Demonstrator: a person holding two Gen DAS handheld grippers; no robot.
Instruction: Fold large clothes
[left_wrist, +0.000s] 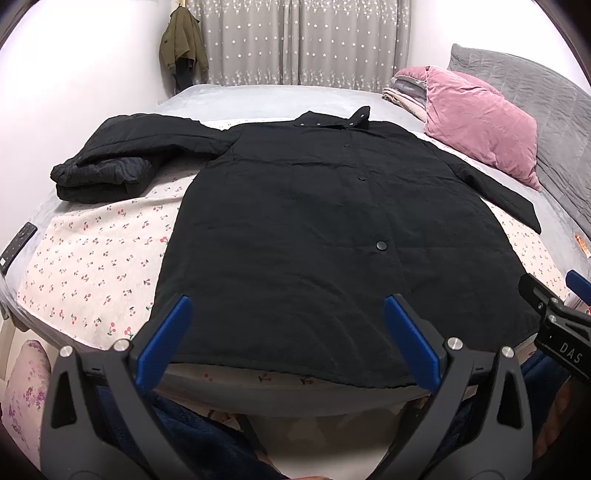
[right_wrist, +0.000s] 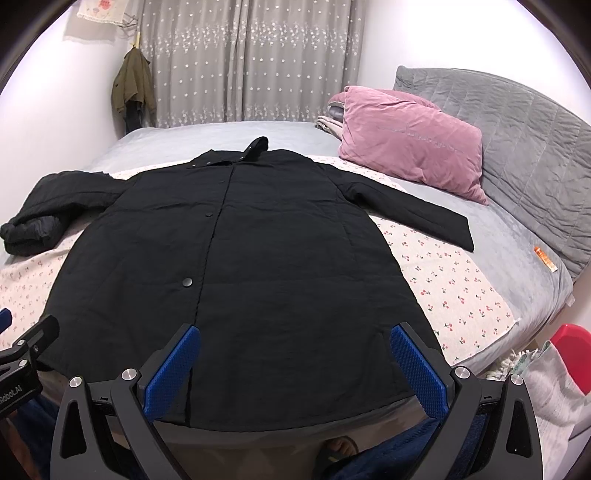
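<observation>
Both pairs of tongs, left (left_wrist: 288, 334) and right (right_wrist: 295, 365), hover side by side over the near edge of the bed (right_wrist: 207, 134), each spread wide with nothing between its blue pads. Just under them lies the hem of the long black quilted coat (left_wrist: 317, 236), spread flat and face up with its snaps closed, running from the near edge toward the middle of the bed over a white cherry-print cloth (left_wrist: 92, 266). Its right sleeve (right_wrist: 413, 210) stretches out flat toward the headboard side; its left sleeve (left_wrist: 110, 162) is bunched and folded on itself near the left edge. A dark remote control (left_wrist: 16, 242) sits at the left edge, a small orange item (right_wrist: 545, 258) at the right. Farther on, a pink velvet pillow (right_wrist: 410, 158) leans on a grey quilted headboard (right_wrist: 517, 125), beside folded blankets (right_wrist: 328, 118). Beyond the far edge hang grey star-patterned curtains (right_wrist: 240, 62) and an olive jacket (right_wrist: 131, 85).
</observation>
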